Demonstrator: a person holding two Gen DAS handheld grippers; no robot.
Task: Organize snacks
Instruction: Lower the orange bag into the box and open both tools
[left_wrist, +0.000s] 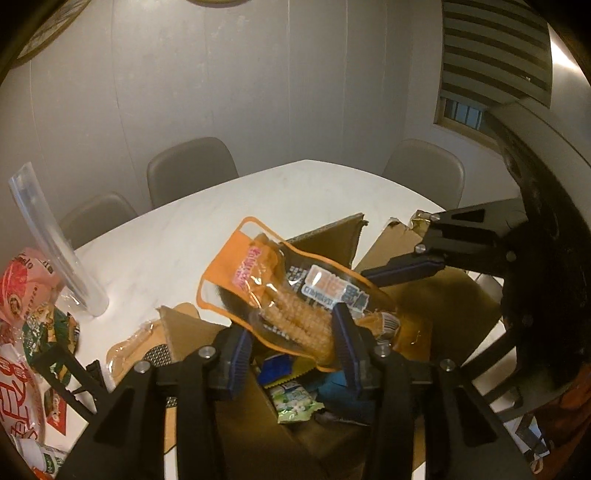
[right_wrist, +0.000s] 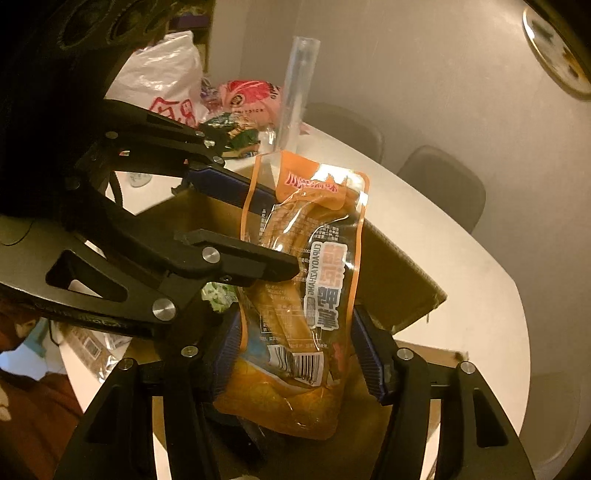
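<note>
A white worktop (left_wrist: 155, 236) is seen beyond the jaws. An open cardboard box (left_wrist: 436, 295) is set on it directly beneath the jaws. Snack packets (left_wrist: 26, 295) and a clear plastic tube (left_wrist: 55, 243) are heaped left of them.

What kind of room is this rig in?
Probably a meeting or dining room: a large white rounded table, grey padded chairs pushed in along it, plain pale wall panels. Snack packets and an open brown cardboard box sit on the table.
</note>
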